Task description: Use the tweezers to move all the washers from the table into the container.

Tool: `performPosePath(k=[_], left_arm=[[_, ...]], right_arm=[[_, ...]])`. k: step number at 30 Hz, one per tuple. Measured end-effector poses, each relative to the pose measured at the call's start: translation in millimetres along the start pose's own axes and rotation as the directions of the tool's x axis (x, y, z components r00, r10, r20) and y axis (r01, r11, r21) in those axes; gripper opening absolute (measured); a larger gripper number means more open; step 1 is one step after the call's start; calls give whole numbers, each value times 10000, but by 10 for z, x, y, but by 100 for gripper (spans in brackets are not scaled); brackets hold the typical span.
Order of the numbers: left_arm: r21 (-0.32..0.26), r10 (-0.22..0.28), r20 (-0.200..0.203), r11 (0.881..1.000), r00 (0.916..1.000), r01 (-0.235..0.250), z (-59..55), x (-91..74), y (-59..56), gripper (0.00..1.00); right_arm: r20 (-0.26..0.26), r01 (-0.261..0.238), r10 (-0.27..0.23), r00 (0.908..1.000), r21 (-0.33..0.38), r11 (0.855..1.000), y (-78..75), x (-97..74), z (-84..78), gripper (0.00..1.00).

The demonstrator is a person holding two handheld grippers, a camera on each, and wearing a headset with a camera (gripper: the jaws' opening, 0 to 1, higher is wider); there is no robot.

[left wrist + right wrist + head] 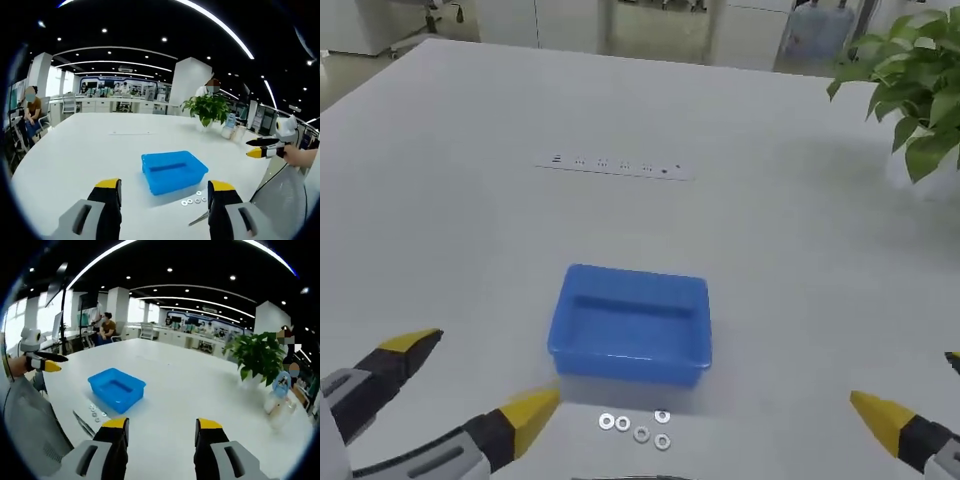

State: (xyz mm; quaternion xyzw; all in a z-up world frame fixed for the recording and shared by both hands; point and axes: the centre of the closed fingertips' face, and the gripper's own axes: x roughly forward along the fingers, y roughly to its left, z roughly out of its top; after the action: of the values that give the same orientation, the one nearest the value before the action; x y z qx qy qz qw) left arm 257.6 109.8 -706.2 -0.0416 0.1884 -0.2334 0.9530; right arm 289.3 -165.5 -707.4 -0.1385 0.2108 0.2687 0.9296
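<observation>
A blue container (630, 322) sits on the white table, also seen in the left gripper view (173, 171) and the right gripper view (117, 388). Several small metal washers (640, 424) lie just in front of it (194, 201) (95, 413). Metal tweezers (200, 218) lie near the table edge beside the washers (83, 424). My left gripper (475, 385) is open at the lower left, left of the washers. My right gripper (920, 400) is open at the lower right, well clear of them. Both hold nothing.
A recessed socket strip (615, 167) lies in the table beyond the container. A potted plant (910, 80) stands at the far right. Office desks, chairs and people are in the background.
</observation>
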Motion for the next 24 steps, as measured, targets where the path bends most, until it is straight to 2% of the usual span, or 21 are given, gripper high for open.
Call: performPosePath(k=[1, 3, 4, 5, 6, 7, 8, 9, 10, 11, 12, 13, 14, 15, 16, 17, 18, 21, 22, 23, 24], left_arm=[[130, -459, -276, 9988, 9986, 463, -40, 17, -81, 64], [321, -1028, -905, 9938, 9906, 1061, -134, 63, -178, 57], [382, -1362, -1152, 9892, 9840, 1414, -175, 86, -229, 56], [318, -1767, -1550, 9825, 9720, 1837, -241, 100, -289, 54], [420, -2070, -1917, 9749, 9594, 2188, -306, 124, -333, 51], [576, -2539, -2091, 9608, 9444, 2711, -343, 140, -402, 45], [424, -3146, -2626, 9407, 9122, 3366, -438, 136, -490, 41], [335, -3273, -2803, 9362, 9024, 3499, -477, 152, -515, 39], [337, -3483, -3170, 9254, 8822, 3775, -552, 164, -553, 38], [350, -3599, -3476, 9178, 8658, 3956, -609, 166, -570, 37], [465, -3610, -3630, 9137, 8590, 4036, -645, 182, -574, 35], [511, -3634, -3899, 9089, 8461, 4139, -697, 185, -580, 33], [592, -3628, -4076, 9052, 8380, 4207, -733, 193, -583, 31], [677, -3694, -4339, 8962, 8218, 4385, -788, 195, -597, 29], [730, -3679, -4498, 8930, 8138, 4441, -829, 208, -601, 28], [710, -3763, -4717, 8852, 7974, 4598, -876, 197, -611, 26], [671, -3804, -4892, 8808, 7848, 4687, -915, 190, -617, 25], [986, -3706, -5438, 8628, 7530, 4958, -1034, 202, -602, 22], [1023, -3646, -5541, 8624, 7484, 4958, -1053, 210, -594, 20], [1139, -3611, -5688, 8552, 7390, 5056, -1079, 223, -584, 19], [1200, -3581, -5832, 8497, 7291, 5134, -1100, 227, -580, 19]], right_arm=[[-131, -384, 379, 9992, -360, 9986, 90, 43, 6, 44], [-511, -1589, 1542, 9867, -1067, 9815, 360, 166, 7, 33], [-691, -2210, 2134, 9745, -1334, 9661, 522, 224, 13, 26], [-792, -2774, 2678, 9602, -1595, 9474, 656, 266, 19, 20], [-1181, -3562, 3403, 9329, -1618, 9203, 843, 312, -28, 16], [-1451, -4223, 4014, 9044, -1686, 8906, 988, 339, -64, 14], [-1677, -4520, 4270, 8885, -1611, 8773, 1078, 370, -99, 14], [-1910, -4916, 4616, 8663, -1622, 8556, 1202, 418, -144, 14], [-2001, -5189, 4863, 8505, -1688, 8380, 1282, 443, -166, 13], [-2224, -5439, 5055, 8337, -1723, 8213, 1370, 481, -210, 13], [-2377, -5615, 5177, 8219, -1844, 8067, 1422, 496, -234, 14], [-2682, -5936, 5395, 7981, -1969, 7803, 1504, 508, -282, 16], [-2888, -6081, 5454, 7868, -2114, 7652, 1539, 519, -318, 16], [-3103, -6212, 5493, 7758, -2231, 7512, 1569, 526, -355, 17], [-3363, -6443, 5603, 7569, -2404, 7260, 1617, 530, -404, 17], [-3583, -6557, 5613, 7460, -2484, 7130, 1637, 536, -445, 17], [-3759, -6619, 5566, 7408, -2675, 7003, 1650, 553, -474, 17], [-4163, -6880, 5607, 7157, -2822, 6686, 1709, 578, -544, 16], [-4322, -6973, 5597, 7071, -2946, 6534, 1723, 579, -563, 16], [-4586, -7070, 5505, 6976, -3159, 6328, 1734, 583, -602, 16], [-4708, -7070, 5394, 6981, -3339, 6235, 1735, 594, -619, 15]])
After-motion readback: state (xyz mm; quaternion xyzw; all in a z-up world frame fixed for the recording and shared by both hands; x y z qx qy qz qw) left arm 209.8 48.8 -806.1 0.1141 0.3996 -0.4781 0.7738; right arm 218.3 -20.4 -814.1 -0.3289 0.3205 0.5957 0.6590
